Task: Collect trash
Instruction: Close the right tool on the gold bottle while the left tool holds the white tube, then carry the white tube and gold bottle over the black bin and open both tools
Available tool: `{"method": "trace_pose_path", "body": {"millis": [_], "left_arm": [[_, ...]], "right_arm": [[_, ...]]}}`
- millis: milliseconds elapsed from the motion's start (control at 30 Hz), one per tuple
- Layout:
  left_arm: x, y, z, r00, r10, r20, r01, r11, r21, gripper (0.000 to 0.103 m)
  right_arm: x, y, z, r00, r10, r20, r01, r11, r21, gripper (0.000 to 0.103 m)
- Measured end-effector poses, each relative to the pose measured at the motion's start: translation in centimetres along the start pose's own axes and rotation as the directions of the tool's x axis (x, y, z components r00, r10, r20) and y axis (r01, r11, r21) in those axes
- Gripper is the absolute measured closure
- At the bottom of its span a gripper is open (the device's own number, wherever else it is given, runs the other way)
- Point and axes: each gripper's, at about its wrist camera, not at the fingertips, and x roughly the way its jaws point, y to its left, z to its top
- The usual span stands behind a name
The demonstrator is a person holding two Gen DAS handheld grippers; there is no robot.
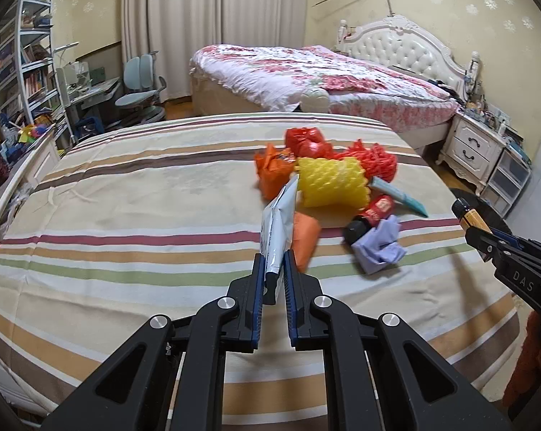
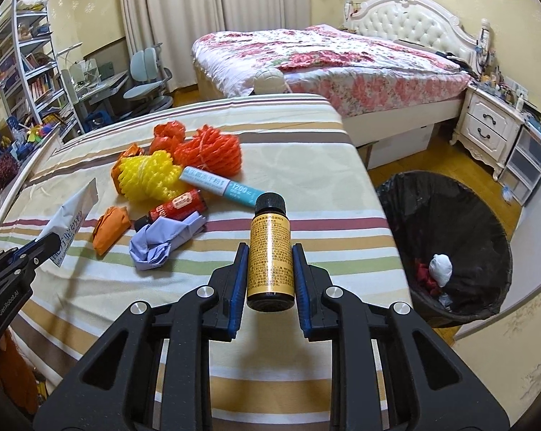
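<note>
Striped tabletop with trash.
Left claw pinches a white packet; right claw squeezes a yellow bottle.

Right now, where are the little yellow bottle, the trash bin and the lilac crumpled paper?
yellow bottle [image 2: 269, 255], right wrist view, label.
trash bin [image 2: 407, 194], right wrist view, rim.
lilac crumpled paper [image 2: 159, 244], right wrist view, middle.

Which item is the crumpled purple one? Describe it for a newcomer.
On the striped bedspread, find the trash pile. At its near edge lies a crumpled lavender paper wad, touching the red-labelled bottle; it is the only pale purple piece there.
</note>
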Motion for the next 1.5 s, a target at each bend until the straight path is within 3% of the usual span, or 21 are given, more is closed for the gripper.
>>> {"method": "trace_pose_path", "body": {"millis": [367, 833, 1167, 1500], "left_arm": [[-0.3, -6.5, 2.5, 0.993, -0.107, 0.048, 0.102, 0.990, 0.096, 0.091], [2.3, -18.8, 5.4, 0.963, -0.263, 0.052, 0.241, 0.934, 0.263, 0.091], [6.3, -24.9, 5.7, 0.964, -0.266, 0.009, 0.249, 0.912, 0.325, 0.092], [9.1, -27.7, 5.9, 0.972, -0.236, -0.025, 0.229, 0.908, 0.350, 0.092]], "right_arm": [[-1.5, -4.8, 1.4, 0.995, -0.081, 0.054, 0.077, 0.994, 0.073, 0.080], [-0.9, -14.2, 2.4, 0.975, -0.217, 0.056, 0.201, 0.958, 0.206, 0.080], [1.3, -19.4, 1.9, 0.965, -0.263, 0.007, 0.251, 0.927, 0.279, 0.080], [2.8, -22.1, 1.6, 0.962, -0.272, -0.025, 0.266, 0.911, 0.315, 0.080]]}}
